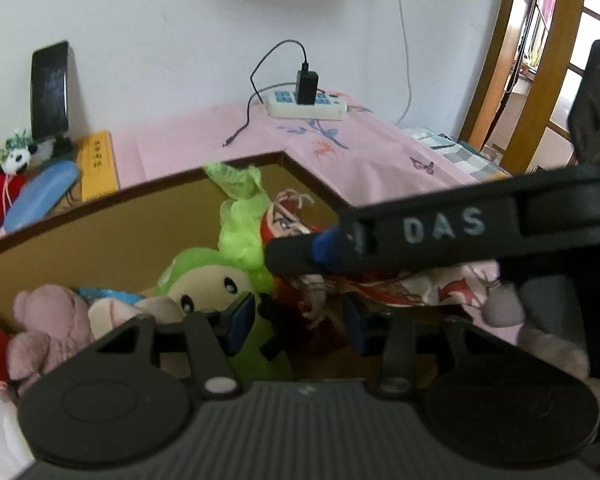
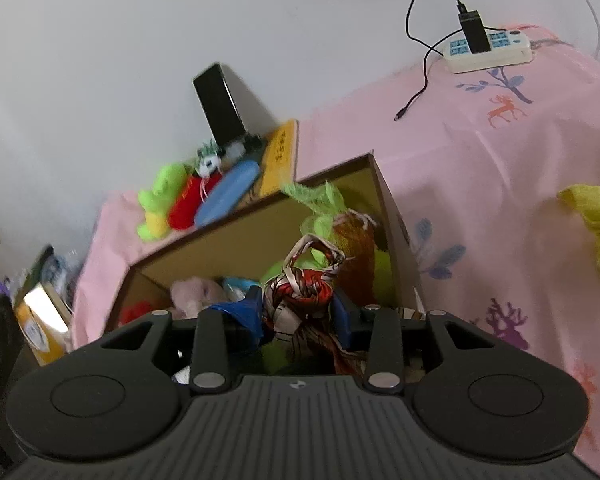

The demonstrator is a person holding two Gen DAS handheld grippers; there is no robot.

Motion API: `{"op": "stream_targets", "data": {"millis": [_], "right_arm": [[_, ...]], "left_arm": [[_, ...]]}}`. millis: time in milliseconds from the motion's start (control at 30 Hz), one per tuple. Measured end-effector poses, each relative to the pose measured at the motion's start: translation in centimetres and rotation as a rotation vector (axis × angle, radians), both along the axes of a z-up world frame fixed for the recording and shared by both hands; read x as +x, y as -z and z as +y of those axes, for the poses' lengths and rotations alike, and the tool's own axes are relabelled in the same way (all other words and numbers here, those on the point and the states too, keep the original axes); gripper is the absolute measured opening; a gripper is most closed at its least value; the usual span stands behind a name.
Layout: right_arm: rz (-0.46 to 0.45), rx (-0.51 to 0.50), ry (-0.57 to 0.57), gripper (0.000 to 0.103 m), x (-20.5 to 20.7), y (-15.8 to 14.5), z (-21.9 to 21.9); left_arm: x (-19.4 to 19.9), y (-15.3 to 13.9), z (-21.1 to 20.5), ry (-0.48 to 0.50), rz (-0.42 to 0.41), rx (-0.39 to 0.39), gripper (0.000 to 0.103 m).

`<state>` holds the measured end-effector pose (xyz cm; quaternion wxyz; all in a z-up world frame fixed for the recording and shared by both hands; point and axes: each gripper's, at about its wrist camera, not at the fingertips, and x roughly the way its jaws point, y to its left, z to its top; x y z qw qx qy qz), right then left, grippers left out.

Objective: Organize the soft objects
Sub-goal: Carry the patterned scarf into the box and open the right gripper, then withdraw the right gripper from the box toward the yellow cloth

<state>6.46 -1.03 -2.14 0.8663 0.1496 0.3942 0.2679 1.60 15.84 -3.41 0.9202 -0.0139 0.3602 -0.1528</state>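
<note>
A brown cardboard box (image 1: 100,208) on the pink bed holds soft toys: a green plush with a face (image 1: 208,284), a pink plush (image 1: 52,320) and a green net cloth (image 1: 240,200). My right gripper (image 2: 300,312) is shut on a red-and-white patterned scarf (image 2: 304,292) and holds it over the box (image 2: 220,240). In the left wrist view the right gripper (image 1: 312,248) crosses from the right with the scarf (image 1: 420,284) hanging below it. My left gripper (image 1: 300,320) is open and empty, just above the box's contents.
A power strip (image 1: 308,106) with a charger and cable lies on the pink sheet (image 2: 500,184). A yellow-green cloth (image 2: 596,224) lies on the bed at right. More toys (image 2: 188,200), a blue case and a phone on a stand (image 2: 220,104) sit behind the box. A wooden door frame (image 1: 496,64) stands at right.
</note>
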Motion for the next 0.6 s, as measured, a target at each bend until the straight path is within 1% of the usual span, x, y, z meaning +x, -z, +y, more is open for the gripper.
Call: {"op": "stream_targets", "data": {"millis": [100, 200, 300, 400, 600], "right_arm": [[0.006, -0.02, -0.004, 0.021, -0.4, -0.3, -0.3], [0.035, 0.017, -0.004, 0.022, -0.6, -0.6, -1.1], [0.043, -0.01, 0.027, 0.022, -0.3, -0.7, -1.2], [0.054, 0.067, 0.047, 0.022, -0.1, -1.1, -2.2], [0.004, 0.091, 0.098, 0.022, -0.6, -2.4, -3.8]], "left_arm": [[0.0, 0.3, 0.2, 0.002, 0.019, -0.012, 0.043], [-0.2, 0.2, 0.3, 0.012, 0.019, -0.023, 0.043], [-0.3, 0.3, 0.1, 0.019, 0.022, -0.027, 0.043], [-0.3, 0.3, 0.0, 0.019, 0.019, -0.016, 0.043], [-0.3, 0.4, 0.0, 0.013, 0.035, -0.021, 0.043]]}}
